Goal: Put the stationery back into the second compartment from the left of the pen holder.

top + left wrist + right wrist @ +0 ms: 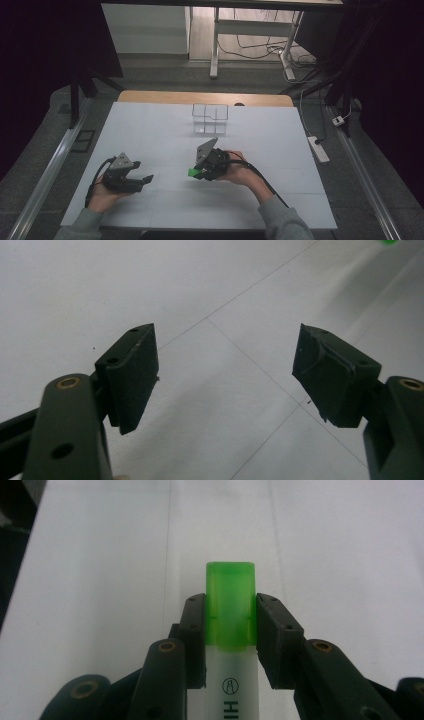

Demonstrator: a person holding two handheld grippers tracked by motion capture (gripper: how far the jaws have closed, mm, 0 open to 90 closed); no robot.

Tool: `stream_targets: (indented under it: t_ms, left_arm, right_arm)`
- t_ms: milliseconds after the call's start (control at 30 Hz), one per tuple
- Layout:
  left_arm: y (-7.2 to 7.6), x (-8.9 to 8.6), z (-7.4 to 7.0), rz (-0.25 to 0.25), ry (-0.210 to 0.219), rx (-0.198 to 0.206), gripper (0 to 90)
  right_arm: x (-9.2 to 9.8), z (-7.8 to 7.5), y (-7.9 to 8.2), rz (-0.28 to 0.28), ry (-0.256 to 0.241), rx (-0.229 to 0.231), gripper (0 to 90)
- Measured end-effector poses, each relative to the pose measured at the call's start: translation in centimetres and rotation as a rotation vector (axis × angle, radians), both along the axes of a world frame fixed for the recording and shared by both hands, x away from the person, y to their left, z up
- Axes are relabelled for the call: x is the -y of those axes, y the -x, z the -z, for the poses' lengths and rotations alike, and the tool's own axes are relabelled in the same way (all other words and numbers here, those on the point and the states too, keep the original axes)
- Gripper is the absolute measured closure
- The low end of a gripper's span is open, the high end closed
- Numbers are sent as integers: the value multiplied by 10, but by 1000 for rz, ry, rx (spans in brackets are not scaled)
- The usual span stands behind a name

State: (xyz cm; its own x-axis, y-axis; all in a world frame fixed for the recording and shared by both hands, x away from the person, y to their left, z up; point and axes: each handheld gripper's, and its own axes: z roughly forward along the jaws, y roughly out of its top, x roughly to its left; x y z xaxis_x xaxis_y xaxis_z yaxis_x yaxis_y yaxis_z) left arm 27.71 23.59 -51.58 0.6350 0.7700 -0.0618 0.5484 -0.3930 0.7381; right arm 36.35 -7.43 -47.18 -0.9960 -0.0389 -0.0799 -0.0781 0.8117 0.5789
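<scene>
A highlighter with a green cap (pixel 230 605) and a white barrel (pixel 231 685) is clamped between the jaws of my right gripper (pixel 231 622), cap pointing away from the hand. In the high view the right gripper (pixel 198 171) sits at mid-table with the green cap (pixel 193 172) poking out to its left. My left gripper (pixel 145 179) rests low on the table's left side, jaws spread wide. In the left gripper view its two black pads (pixel 134 375) stand far apart over the bare white tabletop (pixel 220 390), holding nothing.
A clear, divided holder (pixel 210 119) stands at the back centre of the white table (pixel 150 125). Beyond the table are a wooden edge (pixel 200 97), desk legs (pixel 215 45) and a power strip (pixel 319 149) on the floor at right.
</scene>
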Motion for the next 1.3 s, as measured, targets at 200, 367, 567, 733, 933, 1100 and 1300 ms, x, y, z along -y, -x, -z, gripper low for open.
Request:
stream_targets:
  t_ms: [200,367,567,733,933,1100,1300]
  left_arm:
    - [0,0,0,-3,1,2,266]
    - [0,0,0,-2,-3,2,266]
    - [1,0,-1,-2,-4,5,266]
    - [1,0,-2,-4,-1,13,266]
    - [1,0,-2,-5,-1,12,265]
    - [1,-2,-6,-13,16,22,265]
    - [1,-2,-5,-9,14,19,265]
  right_arm:
    - [12,-15,-3,53,-85,11,660]
    - [19,-21,-5,86,-136,10,660]
    - [26,-29,-7,137,-194,23,660]
    - [32,-37,-9,186,-252,41,660]
    - [39,-44,-10,225,-305,58,659]
    - [42,-51,-14,282,-342,93,659]
    - [49,-62,-23,356,-424,118,659]
